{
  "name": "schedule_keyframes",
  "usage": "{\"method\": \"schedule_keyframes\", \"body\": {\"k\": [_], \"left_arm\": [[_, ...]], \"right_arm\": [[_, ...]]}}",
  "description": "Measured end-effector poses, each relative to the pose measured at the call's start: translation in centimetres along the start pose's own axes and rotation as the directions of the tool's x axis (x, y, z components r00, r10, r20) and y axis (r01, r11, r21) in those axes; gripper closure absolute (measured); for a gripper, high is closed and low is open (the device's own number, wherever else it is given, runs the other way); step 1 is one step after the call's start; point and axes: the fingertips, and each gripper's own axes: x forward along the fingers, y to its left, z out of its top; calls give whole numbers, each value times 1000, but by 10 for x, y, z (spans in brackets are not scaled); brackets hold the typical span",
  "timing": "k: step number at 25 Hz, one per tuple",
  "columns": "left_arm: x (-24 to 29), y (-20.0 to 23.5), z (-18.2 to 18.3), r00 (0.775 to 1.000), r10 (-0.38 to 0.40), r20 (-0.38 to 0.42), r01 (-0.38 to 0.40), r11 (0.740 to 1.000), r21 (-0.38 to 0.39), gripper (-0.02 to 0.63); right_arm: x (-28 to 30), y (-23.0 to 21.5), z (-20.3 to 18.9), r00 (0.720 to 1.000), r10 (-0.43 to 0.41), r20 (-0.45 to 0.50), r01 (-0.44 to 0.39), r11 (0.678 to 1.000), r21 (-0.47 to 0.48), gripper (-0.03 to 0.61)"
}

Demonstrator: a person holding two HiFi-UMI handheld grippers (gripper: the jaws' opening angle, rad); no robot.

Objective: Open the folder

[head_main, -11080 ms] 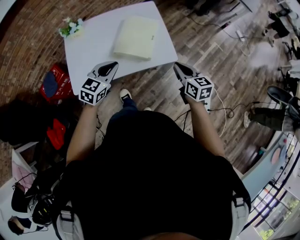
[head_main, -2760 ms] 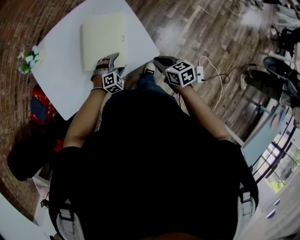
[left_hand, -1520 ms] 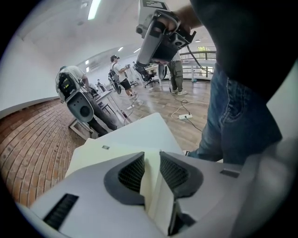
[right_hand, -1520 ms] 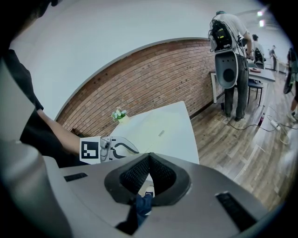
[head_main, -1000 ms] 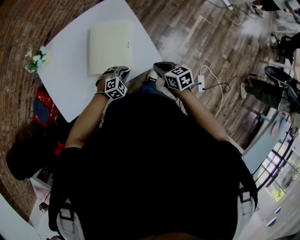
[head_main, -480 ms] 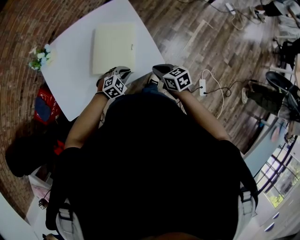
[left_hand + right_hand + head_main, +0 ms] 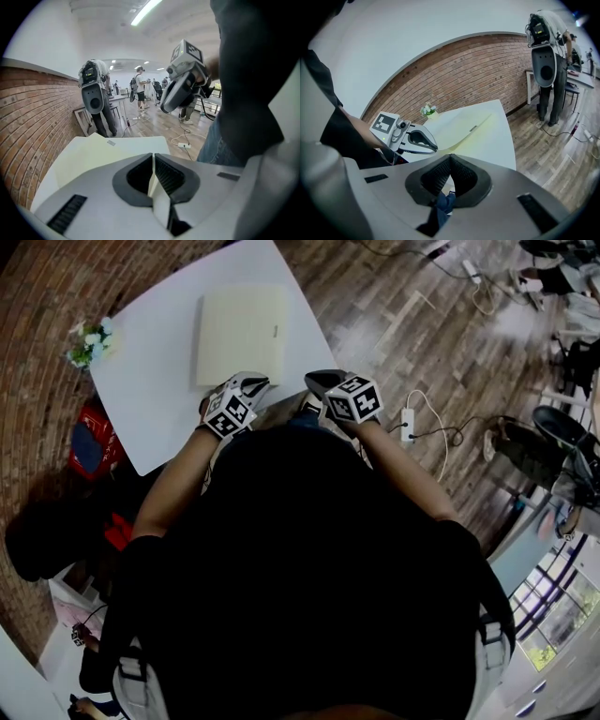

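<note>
Far left, a small bunch of flowers (image 7: 89, 338) sits at the corner of the white table (image 7: 155, 390), well apart from the action. Moving in, the cream folder (image 7: 242, 334) lies on the table with its long axis running away from the person and a small tab on its right edge.

Here's the left gripper (image 7: 255, 383), right at the folder's near right corner, pitched downward, marker cube back toward the body. Its fingers (image 7: 166, 176) are pressed together with a pale sliver caught between them. That looks like the cover's edge pinched, though the head view is too small to confirm it. The right gripper view shows the cover curling up off that corner.

So the folder lies ahead and to the left of those fingers. My read is that the cover wants swinging up and over toward its left edge.

Over to the right gripper (image 7: 312, 379). It's just off the table's near edge, close beside its partner and pointing down. Its fingers (image 7: 461, 176) are closed on nothing, with jeans showing behind them. The left hand is plainly the nearer one.
</note>
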Motion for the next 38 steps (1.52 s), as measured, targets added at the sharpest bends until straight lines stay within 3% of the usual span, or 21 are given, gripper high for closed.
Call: {"method": "schedule_keyframes", "body": {"k": [10,20,38], "left_arm": [[-31,9,16,996,45,82,-42,998,-42,591],[-67,16,21,981,141,136,-128,986,-103,592],[-142,35,-3,916,353,191,-294,914,-279,597]], "right_arm": [[19,9,10,999,36,-36,-37,999,-38,555],[33,23,19,994,85,-65,-90,992,-85,555],[74,62,39,975,164,-153,-193,960,-201,555]]}}
